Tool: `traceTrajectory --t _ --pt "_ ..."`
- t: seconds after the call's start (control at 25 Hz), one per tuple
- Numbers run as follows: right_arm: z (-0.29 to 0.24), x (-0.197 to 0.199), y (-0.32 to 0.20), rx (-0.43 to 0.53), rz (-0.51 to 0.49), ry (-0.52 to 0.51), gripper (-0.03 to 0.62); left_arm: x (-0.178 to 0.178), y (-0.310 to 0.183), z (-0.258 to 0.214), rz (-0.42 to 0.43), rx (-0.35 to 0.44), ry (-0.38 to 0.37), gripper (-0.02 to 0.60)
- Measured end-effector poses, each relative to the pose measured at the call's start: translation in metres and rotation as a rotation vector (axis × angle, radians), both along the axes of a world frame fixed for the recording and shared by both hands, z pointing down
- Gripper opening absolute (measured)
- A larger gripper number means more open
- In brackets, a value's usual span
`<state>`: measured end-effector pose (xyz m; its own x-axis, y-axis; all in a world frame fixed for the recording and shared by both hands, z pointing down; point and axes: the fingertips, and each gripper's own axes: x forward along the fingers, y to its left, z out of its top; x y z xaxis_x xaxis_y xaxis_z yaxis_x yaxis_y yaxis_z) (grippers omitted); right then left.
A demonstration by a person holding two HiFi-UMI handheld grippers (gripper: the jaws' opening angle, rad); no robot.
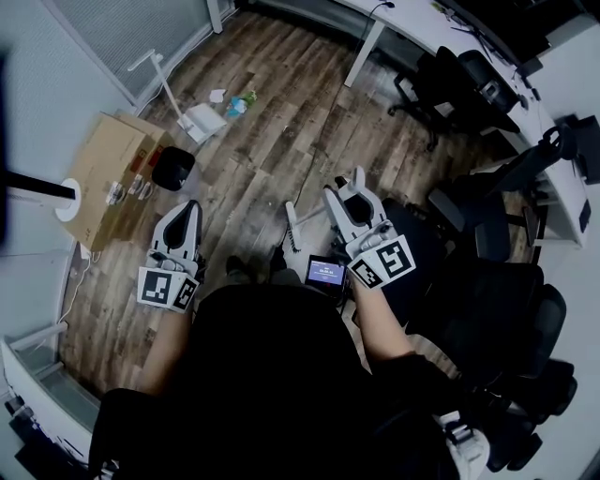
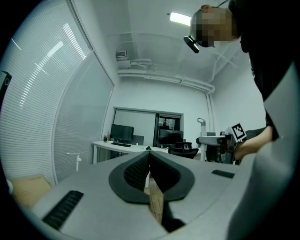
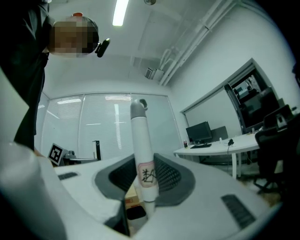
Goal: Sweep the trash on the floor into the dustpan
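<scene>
The trash (image 1: 240,101) is seen on the wooden floor (image 1: 281,122) at the far side of the room in the head view. It consists of 1 white crumpled piece and 1 green and blue piece, lying just beside each other. The white dustpan (image 1: 202,121) is set on the floor just beside the trash, on its left, and its long handle rises up and to the left. A black bin (image 1: 172,167) and a cardboard box (image 1: 108,173) are placed nearer, below and left of the dustpan, with the bin just beside the box. The trash and the dustpan are both well apart from the 2 grippers.

A white handle (image 3: 142,150) with a grey cap and a small label is gripped by the right gripper (image 3: 143,165). Its 2 jaws are drawn in narrowly onto the pole, which stands upright between the ribbed pads in the right gripper view. In the head view this gripper is held level at the right of the person's body. A white stick-like part is seen just left of it, but whether that belongs to the handle cannot be told.

The left gripper (image 2: 149,164) is closed fully, its 2 jaws meeting with nothing between them. Only a thin strip of floor is seen below the pads. In the head view it is held level at the person's left, near the box. Black office chairs (image 1: 469,84) and a white desk (image 1: 412,23) are seen at the right.
</scene>
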<state>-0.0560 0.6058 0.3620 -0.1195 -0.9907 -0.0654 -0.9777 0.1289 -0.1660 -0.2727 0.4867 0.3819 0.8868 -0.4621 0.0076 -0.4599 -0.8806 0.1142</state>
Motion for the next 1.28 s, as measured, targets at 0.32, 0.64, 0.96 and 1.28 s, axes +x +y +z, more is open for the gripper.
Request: traceTrajectory --t 0.32,0.64,0.96,1.28 --pt "0.008 0.025 0.013 0.016 0.014 0.006 0.097 0.014 0.008 0.005 -0.063 0.004 -0.021 -0.005" --pt "0.012 0.047 0.009 0.018 0.046 -0.032 0.097 0.019 0.000 0.001 -0.079 0.008 -0.023 -0.005" --pt "0.011 0.062 -0.022 0.010 0.044 -0.033 0.097 0.032 -0.036 0.009 -0.096 -0.015 0.007 -0.005" --pt "0.009 0.088 -0.093 -0.023 0.021 -0.028 0.097 0.069 -0.116 0.020 -0.092 -0.053 0.040 -0.005"
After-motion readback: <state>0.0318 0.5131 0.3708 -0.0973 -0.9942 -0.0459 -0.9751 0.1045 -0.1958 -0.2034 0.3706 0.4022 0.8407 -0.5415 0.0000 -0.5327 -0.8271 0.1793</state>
